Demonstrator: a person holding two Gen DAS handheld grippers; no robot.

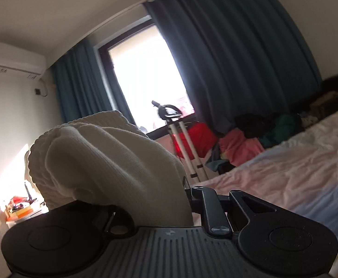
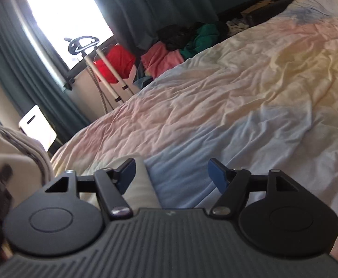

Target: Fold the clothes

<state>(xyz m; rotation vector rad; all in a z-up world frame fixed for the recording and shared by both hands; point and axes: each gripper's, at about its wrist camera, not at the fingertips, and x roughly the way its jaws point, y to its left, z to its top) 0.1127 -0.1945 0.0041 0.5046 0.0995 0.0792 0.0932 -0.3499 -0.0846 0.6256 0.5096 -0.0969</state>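
While the left tool [image 1: 187, 192] is clamped on a cream knit garment [image 1: 104, 162], the right tool [image 2: 171, 173] stands wide apart, empty, above the bed [image 2: 238, 92].

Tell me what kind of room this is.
Most likely a bedroom in a home: a bed with a rumpled pastel duvet, dark teal curtains at a window, a wall air conditioner, and loose clothes piled beside the bed.
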